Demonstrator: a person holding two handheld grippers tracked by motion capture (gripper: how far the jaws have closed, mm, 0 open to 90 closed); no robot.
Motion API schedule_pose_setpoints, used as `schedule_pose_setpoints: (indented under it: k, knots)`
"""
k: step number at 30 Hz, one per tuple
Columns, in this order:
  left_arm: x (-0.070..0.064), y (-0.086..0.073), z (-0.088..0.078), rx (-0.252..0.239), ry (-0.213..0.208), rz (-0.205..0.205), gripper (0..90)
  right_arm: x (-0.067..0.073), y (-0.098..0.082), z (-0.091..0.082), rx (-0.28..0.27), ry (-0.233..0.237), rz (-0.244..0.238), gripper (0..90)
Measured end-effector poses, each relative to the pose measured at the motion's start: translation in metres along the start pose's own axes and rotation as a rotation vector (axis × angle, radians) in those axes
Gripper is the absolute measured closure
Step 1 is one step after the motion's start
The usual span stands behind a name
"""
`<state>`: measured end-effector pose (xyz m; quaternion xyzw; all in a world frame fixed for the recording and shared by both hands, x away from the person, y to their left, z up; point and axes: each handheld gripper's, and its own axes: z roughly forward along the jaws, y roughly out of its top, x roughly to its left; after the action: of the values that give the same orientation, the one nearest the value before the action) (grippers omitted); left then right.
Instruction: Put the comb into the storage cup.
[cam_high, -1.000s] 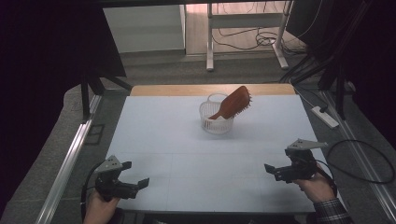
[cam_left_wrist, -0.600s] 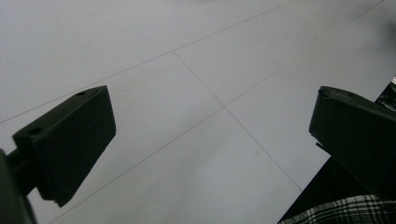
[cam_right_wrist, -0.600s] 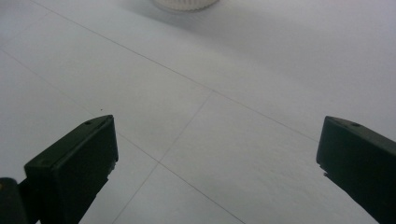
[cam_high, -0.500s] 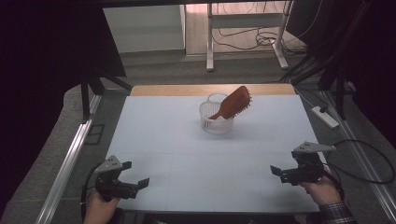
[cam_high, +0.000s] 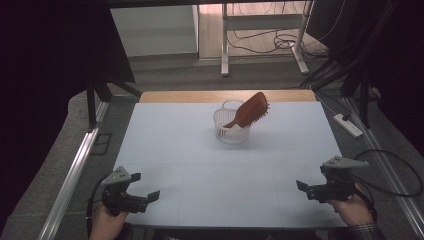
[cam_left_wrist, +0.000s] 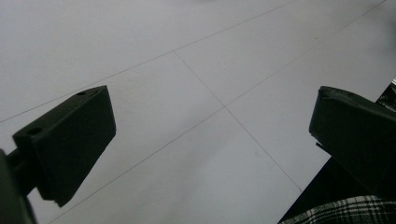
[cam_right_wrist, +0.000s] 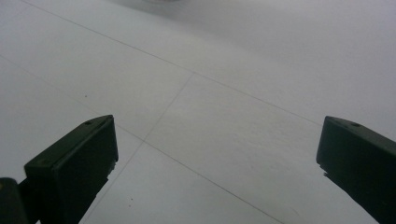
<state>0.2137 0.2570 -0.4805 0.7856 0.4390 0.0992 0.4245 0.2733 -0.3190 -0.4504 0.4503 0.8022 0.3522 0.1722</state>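
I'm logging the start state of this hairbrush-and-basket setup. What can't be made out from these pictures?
- Hairbrush handle end: high view, hidden inside the white basket.
- Anything else in the basket: high view, too small and screened by its wall.
- Left gripper cable: high view, cut off by the bottom edge.
- Right gripper far jaw: high view, too small and dark to separate.
- Patch at the top edge of the right gripper view: blurred and cut off.

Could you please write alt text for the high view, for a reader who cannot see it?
A reddish-brown wooden hairbrush stands tilted in a small white slotted plastic basket near the far edge of a pale blue-grey table. At the near edge, a person's hands hold the left gripper and right gripper, both open and apart from the basket.
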Motion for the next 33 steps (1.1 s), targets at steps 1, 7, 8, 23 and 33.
schedule_pose_setpoints:
  k: [1, 7, 8, 23, 33]
  knots:
    - [0.000, 0.000, 0.000, 0.000, 0.000, 0.000, 0.4, 0.000, -0.001, 0.000, 0.000, 0.000, 0.001, 0.0]
    - [0.000, 0.000, 0.000, 0.000, 0.000, 0.001, 0.4, -0.001, -0.005, -0.005, 0.006, -0.015, 0.008, 0.0]
    - [0.000, 0.000, 0.000, 0.000, 0.000, 0.001, 0.4, -0.001, -0.005, -0.005, 0.006, -0.015, 0.008, 0.0]
    - [0.000, 0.000, 0.000, 0.000, 0.002, -0.001, 0.4, -0.006, -0.017, -0.015, 0.012, -0.051, 0.025, 0.0]
    - [0.000, 0.000, 0.000, 0.002, 0.005, -0.001, 0.3, -0.007, -0.023, -0.020, 0.028, -0.079, 0.025, 0.0]
